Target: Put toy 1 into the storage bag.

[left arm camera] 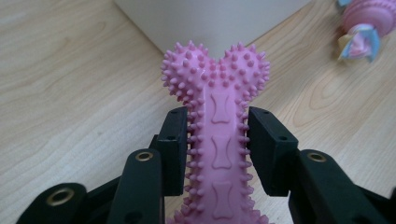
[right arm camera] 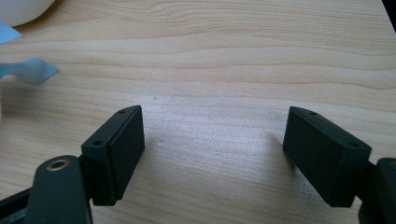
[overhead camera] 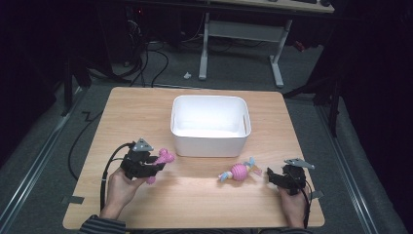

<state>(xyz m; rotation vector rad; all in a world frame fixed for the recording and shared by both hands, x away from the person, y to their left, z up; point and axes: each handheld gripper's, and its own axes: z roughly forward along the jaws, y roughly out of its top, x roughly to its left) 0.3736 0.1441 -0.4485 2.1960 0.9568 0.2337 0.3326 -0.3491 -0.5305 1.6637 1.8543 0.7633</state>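
The left gripper (left arm camera: 217, 149) has its jaws clamped on the shaft of a pink spiked bone toy (left arm camera: 215, 93), pads pressing into the nubs on both sides, and the toy's knobbed head pokes out beyond the pads toward the white bin (overhead camera: 210, 126) (raised off the wooden table (overhead camera: 146, 107), just left of the bin's near wall). The right gripper (right arm camera: 212, 154) has its jaws spread wide over bare wood with nothing between them, near a pink ball toy with blue-and-yellow ends (overhead camera: 238, 171) lying in front of the bin.
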